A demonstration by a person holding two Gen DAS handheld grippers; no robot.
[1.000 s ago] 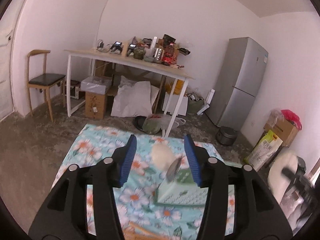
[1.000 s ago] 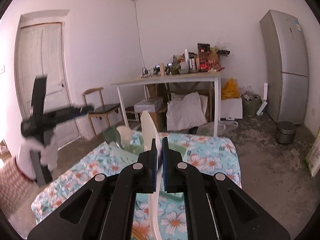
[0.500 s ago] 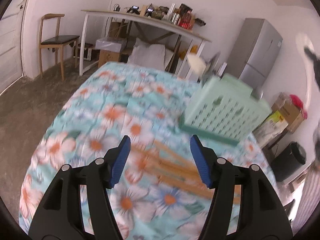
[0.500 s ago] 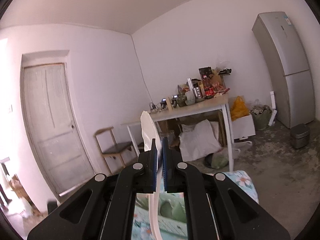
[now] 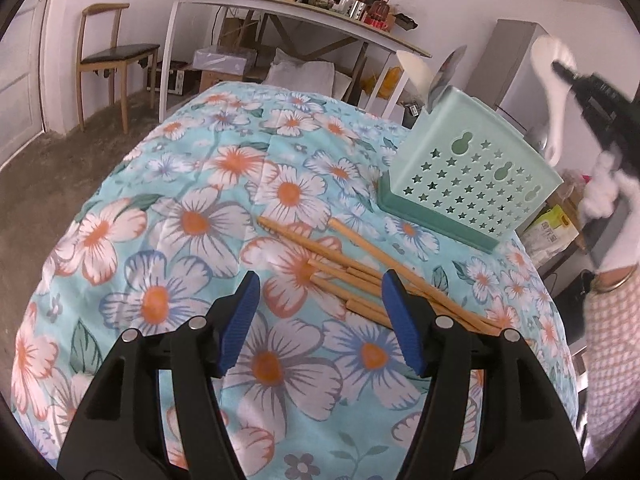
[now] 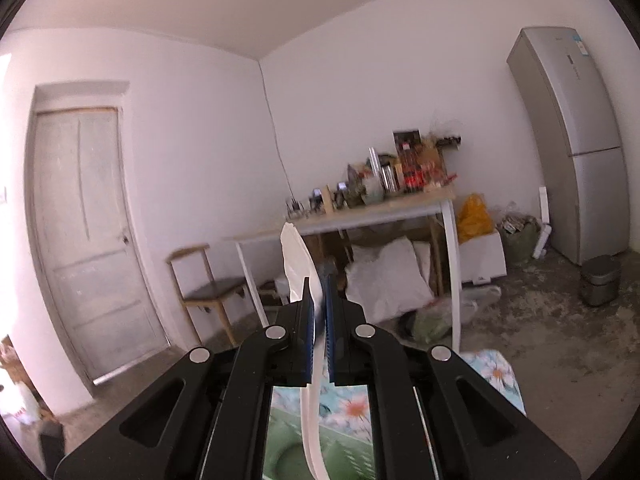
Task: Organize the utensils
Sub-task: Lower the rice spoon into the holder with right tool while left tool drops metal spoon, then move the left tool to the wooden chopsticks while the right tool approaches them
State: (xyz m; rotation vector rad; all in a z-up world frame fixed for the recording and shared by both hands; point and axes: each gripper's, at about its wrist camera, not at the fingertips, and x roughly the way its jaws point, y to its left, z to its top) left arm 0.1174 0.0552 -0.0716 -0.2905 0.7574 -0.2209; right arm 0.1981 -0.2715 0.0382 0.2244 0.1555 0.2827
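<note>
Several wooden chopsticks [image 5: 352, 268] lie on the floral tablecloth [image 5: 192, 216]. My left gripper [image 5: 320, 316] is open and empty, just above their near ends. A mint green perforated utensil holder [image 5: 472, 164] stands behind them, with a white spoon [image 5: 414, 68] and a metal spoon [image 5: 444, 74] upright in it. My right gripper [image 6: 318, 300] is shut on a white rice paddle [image 6: 298, 256], held high above the holder; it also shows in the left wrist view [image 5: 554, 92] at the upper right.
A white-legged table [image 5: 288, 12] with clutter stands at the back, a wooden chair [image 5: 116, 56] to its left, a grey fridge [image 6: 576, 140] to the right. A door [image 6: 84, 232] is at the left. The tablecloth's edges fall away left and right.
My left gripper tilted down and pulled back over the chopsticks, still open. My right gripper lifted the rice paddle up above the holder.
</note>
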